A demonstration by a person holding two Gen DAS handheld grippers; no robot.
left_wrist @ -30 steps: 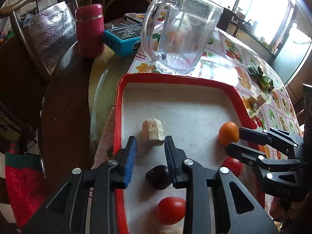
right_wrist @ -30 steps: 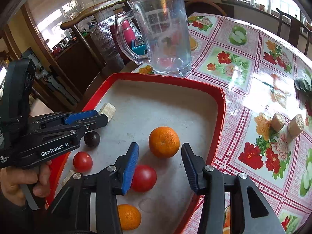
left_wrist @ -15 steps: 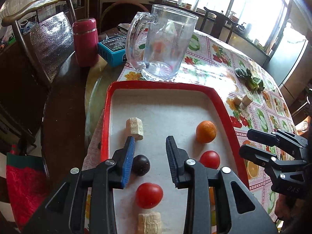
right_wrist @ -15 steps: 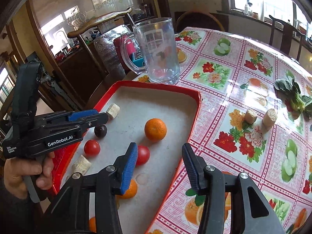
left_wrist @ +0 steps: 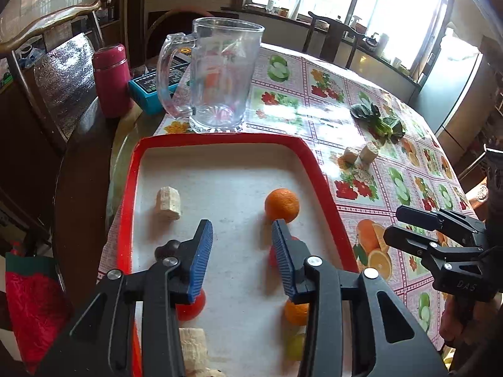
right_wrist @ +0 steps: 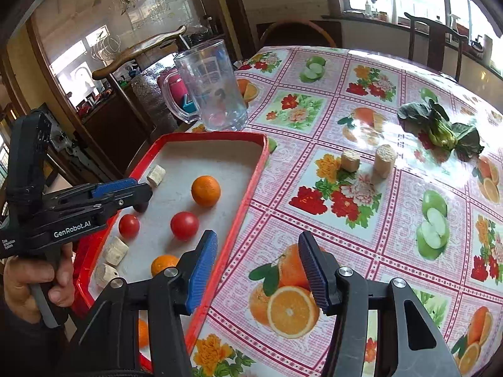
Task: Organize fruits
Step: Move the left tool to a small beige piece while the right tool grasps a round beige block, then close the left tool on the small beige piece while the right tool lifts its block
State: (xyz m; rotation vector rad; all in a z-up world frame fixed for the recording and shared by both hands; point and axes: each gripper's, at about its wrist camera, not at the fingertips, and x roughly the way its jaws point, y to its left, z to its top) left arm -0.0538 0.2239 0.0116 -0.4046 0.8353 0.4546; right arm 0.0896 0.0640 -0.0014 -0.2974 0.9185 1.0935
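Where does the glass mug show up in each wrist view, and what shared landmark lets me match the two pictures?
Left wrist: the glass mug stands upper centre, just beyond the red tray's far rim.
Right wrist: the glass mug is upper left of centre, behind the red tray's far rim.
Shared landmark: the orange inside the tray.

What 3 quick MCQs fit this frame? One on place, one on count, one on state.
1. Where is the glass mug?
A. in the tray
B. on the tablecloth beyond the tray
C. on a chair

2. How many red tomatoes are in the tray?
A. two
B. four
C. none

3. The right gripper is:
A. shut on an orange
B. shut on a tomato
C. open, holding nothing

Key: B, the mug stands past the tray's far rim; A, one tomato and another show; C, its jaws are apart over the tablecloth, nothing between them.
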